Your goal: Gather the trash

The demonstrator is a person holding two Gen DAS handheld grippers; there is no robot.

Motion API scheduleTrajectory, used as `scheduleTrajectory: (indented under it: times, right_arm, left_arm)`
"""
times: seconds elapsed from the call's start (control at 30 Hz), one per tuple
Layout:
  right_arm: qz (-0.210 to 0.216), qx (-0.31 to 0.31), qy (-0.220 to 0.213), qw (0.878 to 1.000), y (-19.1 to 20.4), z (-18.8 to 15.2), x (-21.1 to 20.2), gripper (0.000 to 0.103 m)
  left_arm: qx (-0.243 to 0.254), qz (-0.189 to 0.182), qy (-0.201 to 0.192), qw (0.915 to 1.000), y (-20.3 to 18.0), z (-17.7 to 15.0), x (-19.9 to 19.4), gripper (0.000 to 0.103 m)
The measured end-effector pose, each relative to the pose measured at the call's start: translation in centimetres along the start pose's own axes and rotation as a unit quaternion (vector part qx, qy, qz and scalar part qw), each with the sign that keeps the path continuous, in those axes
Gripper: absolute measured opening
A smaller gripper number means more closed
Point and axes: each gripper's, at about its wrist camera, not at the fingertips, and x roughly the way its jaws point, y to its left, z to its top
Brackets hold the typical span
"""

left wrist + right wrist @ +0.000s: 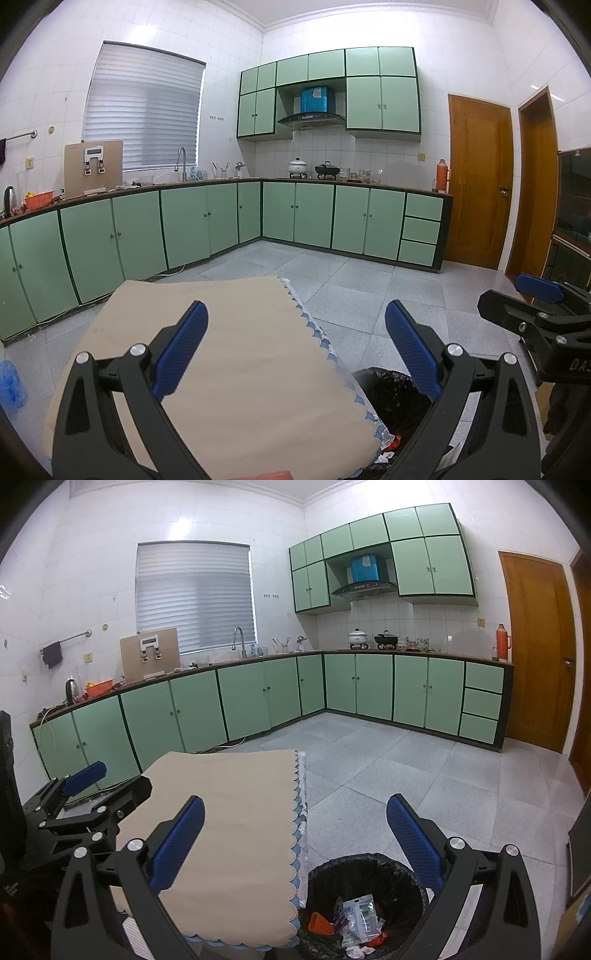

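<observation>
Both tools hang above a desk point(229, 812) covered by a beige cloth with a blue scalloped edge, in a kitchen lined with pale green cabinets point(258, 698). The left tool point(295, 354) has its blue-padded fingers point(181, 350) spread wide with nothing between them; it sits over the right part of the cloth, its right finger reaching past the desk edge. In the right wrist view the left tool point(85, 775) shows at the left edge, over the cloth. The right tool point(295, 845) is likewise wide open and empty, its left finger over the cloth and its right finger over the grey tiled floor point(424, 775). It also shows at the right edge of the left wrist view point(539, 290). Just beside the desk's right edge, on the floor below both tools, stands a bin point(369, 867) lined with a black bag. Inside it lies the trash: a white and green wrapper point(360, 917), an orange piece point(319, 923), a bit of red and some crumpled white scraps near the bottom. In the left wrist view the bin point(388, 391) is partly hidden by the cloth's corner. A blue plastic item point(11, 384) lies on the floor at the far left.
</observation>
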Motion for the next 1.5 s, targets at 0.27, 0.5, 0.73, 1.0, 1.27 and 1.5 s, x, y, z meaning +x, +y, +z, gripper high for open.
scheduleTrajectory:
  times: [0.27,0.5,0.73,1.0,1.27,1.5]
  right_arm:
    - [-0.004,-0.007,-0.001,1.0,0.2,0.03,0.06,0.097]
    - [-0.006,-0.01,-0.002,1.0,0.35,0.01,0.01,0.097]
    - [-0.006,-0.011,-0.003,1.0,0.37,0.02,-0.06,0.097]
    - [-0.007,-0.01,-0.002,1.0,0.42,-0.04,-0.02,0.097]
    - [-0.006,-0.01,-0.002,1.0,0.43,-0.09,-0.01,0.097]
    - [-0.006,-0.011,-0.001,1.0,0.53,-0.09,-0.08,0.097]
  left_arm:
    - [0.0,-0.001,0.0,1.0,0.06,0.08,-0.01,0.094]
    - [-0.001,-0.001,0.0,1.0,0.13,0.05,-0.07,0.094]
    - [0.0,0.0,0.0,1.0,0.11,0.11,-0.08,0.094]
    - [0.0,0.0,0.0,1.0,0.19,0.12,-0.13,0.094]
    - [-0.002,0.001,-0.001,1.0,0.31,0.29,-0.3,0.094]
    - [-0.002,0.001,0.001,1.0,0.34,0.45,-0.36,0.094]
